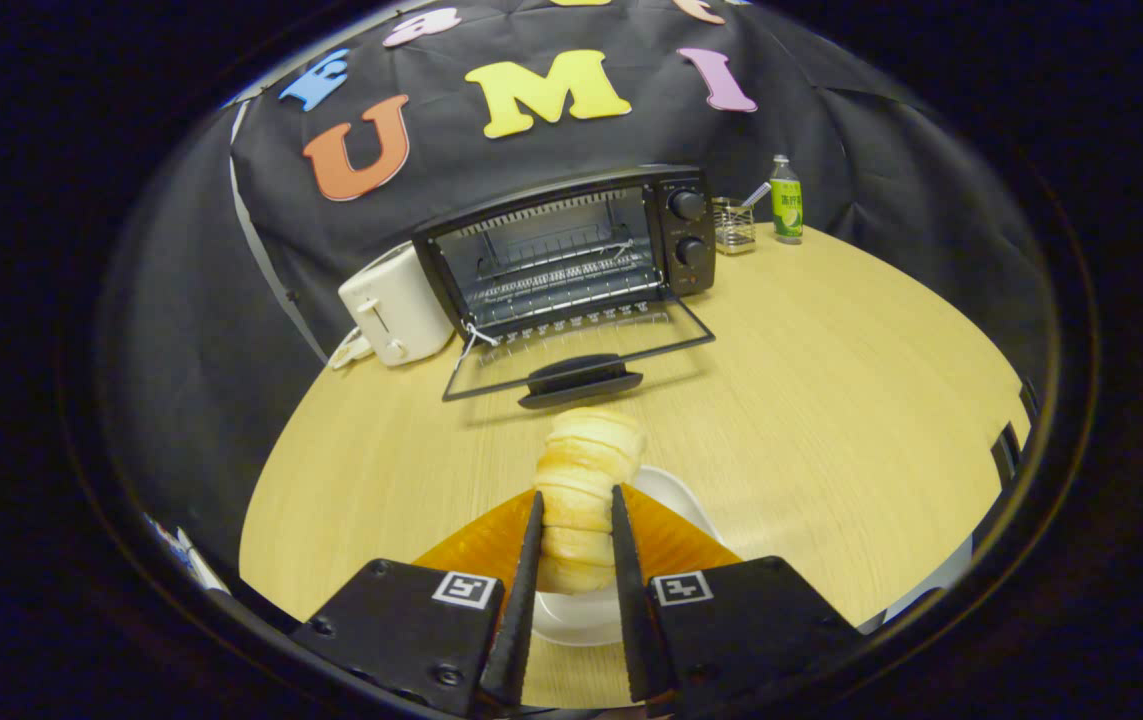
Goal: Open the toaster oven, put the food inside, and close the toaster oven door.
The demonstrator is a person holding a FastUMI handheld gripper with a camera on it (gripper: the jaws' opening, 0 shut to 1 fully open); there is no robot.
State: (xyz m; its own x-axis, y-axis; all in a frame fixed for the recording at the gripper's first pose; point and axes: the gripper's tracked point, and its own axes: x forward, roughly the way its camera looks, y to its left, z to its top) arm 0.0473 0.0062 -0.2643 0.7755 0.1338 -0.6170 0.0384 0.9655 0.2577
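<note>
A pale spiral pastry (pixel 586 480) sits between my fingers, and my gripper (pixel 577 505) is shut on it, both fingers pressing its sides. The pastry is held just above a white plate (pixel 671 495) on the wooden table (pixel 831 400). Beyond the fingers stands the black toaster oven (pixel 571 250) with its glass door (pixel 581 355) folded down flat onto the table, handle toward me. The wire rack (pixel 556 280) inside is bare.
A white pop-up toaster (pixel 393 310) stands left of the oven, touching it. Right of the oven are a small wire basket (pixel 734 225) and a green bottle (pixel 786 200). The table's curved edge runs close on the left and right.
</note>
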